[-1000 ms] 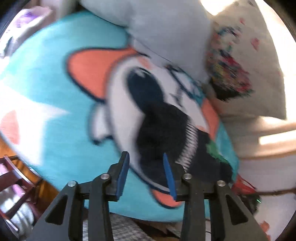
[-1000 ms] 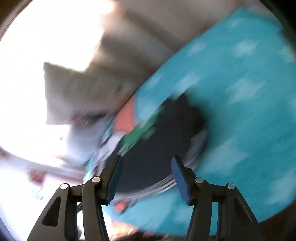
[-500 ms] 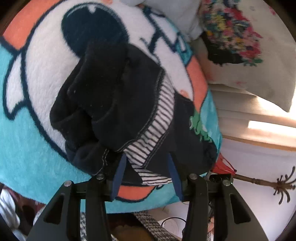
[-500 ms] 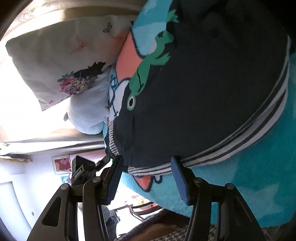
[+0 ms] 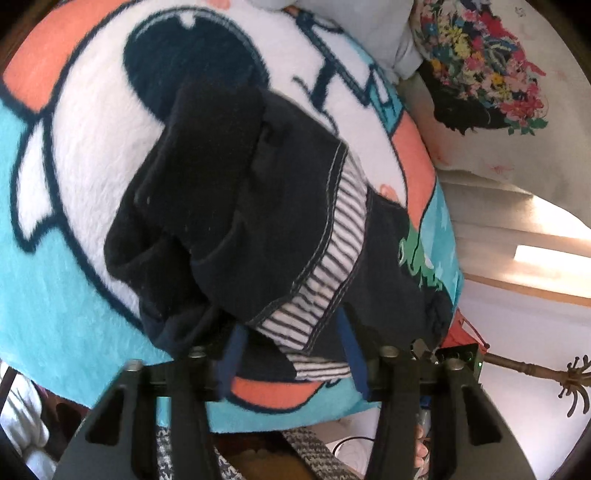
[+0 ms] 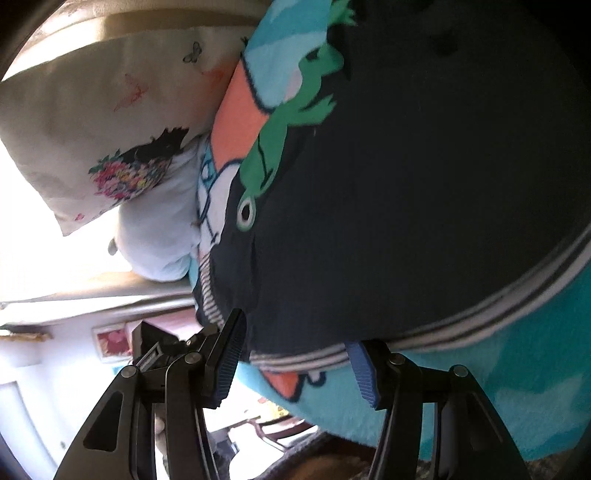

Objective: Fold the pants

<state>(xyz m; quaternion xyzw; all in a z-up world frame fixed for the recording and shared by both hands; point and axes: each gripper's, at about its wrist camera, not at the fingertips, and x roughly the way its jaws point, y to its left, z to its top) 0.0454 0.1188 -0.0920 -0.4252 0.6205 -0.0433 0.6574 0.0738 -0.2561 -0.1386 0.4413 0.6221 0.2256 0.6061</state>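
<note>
Dark navy pants (image 5: pixel 229 206) lie crumpled on a turquoise cartoon blanket (image 5: pixel 55 295). Their striped waistband (image 5: pixel 325 266) is turned towards me. My left gripper (image 5: pixel 291 354) sits low at the waistband's near edge. Its jaws are closing, with the striped edge between the blue pads (image 5: pixel 351 350), which stand apart. In the right wrist view the pants (image 6: pixel 406 184) show a green frog print (image 6: pixel 280 147). My right gripper (image 6: pixel 295 365) is open, its pads either side of the grey striped hem (image 6: pixel 461 325). The blanket (image 6: pixel 517 387) shows below.
A cream pillow with a floral print (image 5: pixel 480 74) (image 6: pixel 92 122) and a pale blue cushion (image 5: pixel 369 29) (image 6: pixel 159 236) lie beyond the pants. The blanket's edge drops off just below both grippers. A wooden coat stand (image 5: pixel 535 373) is off to the right.
Both grippers dropped closer to the pants over the first half second, and the blurred far view became a close one. Since then they have hardly shifted, each with the waistband edge between its pads.
</note>
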